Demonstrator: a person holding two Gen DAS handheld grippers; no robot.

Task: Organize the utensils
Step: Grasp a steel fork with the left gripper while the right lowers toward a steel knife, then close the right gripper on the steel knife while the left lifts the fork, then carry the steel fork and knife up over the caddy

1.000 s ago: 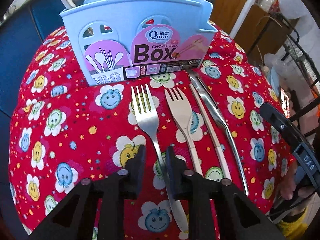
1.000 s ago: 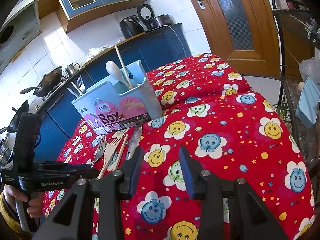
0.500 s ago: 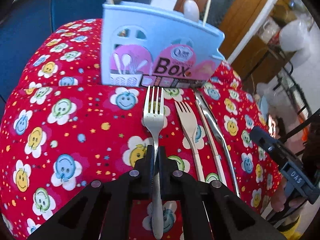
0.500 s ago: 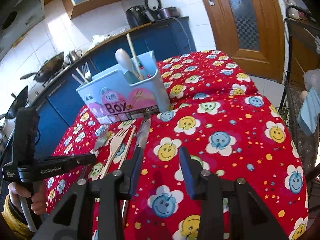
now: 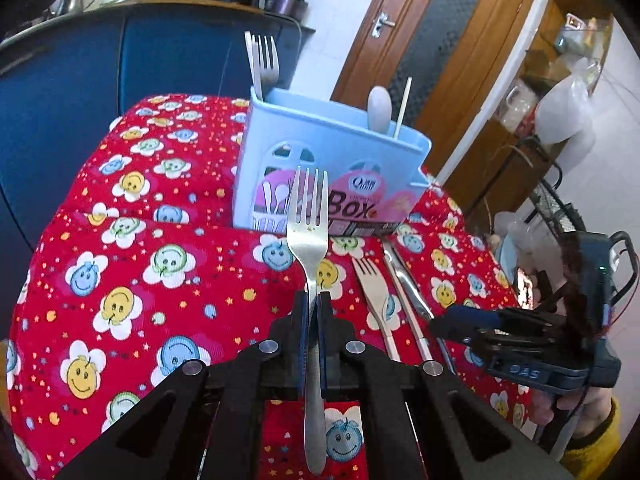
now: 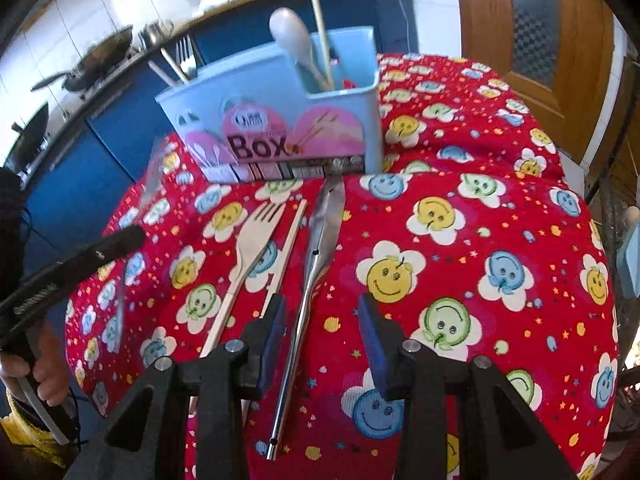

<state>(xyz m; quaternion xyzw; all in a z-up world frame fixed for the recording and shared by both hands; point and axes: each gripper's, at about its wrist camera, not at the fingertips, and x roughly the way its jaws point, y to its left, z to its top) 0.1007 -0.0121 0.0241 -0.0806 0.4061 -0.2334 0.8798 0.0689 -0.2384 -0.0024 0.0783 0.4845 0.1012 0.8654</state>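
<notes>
My left gripper [image 5: 313, 300] is shut on the handle of a steel fork [image 5: 307, 216] and holds it raised above the red cloth, tines toward the light blue chopsticks box [image 5: 320, 152]. The box [image 6: 280, 92] holds a fork, sticks and a white spoon. On the cloth before it lie a pale wooden fork [image 6: 252, 240], a chopstick [image 6: 286, 252] and steel tongs [image 6: 316, 272]. My right gripper [image 6: 322, 312] is open, low over the tongs' handle, one finger on each side of it.
The table wears a red smiley-flower cloth [image 6: 460, 260]. Blue kitchen cabinets [image 5: 80, 72] stand behind, a wooden door [image 5: 432, 32] at the back right, and a wire rack [image 5: 560, 216] at the right edge.
My left gripper shut on the steel fork and lifted it off the cloth. My right gripper moved forward and left, down over the tongs.
</notes>
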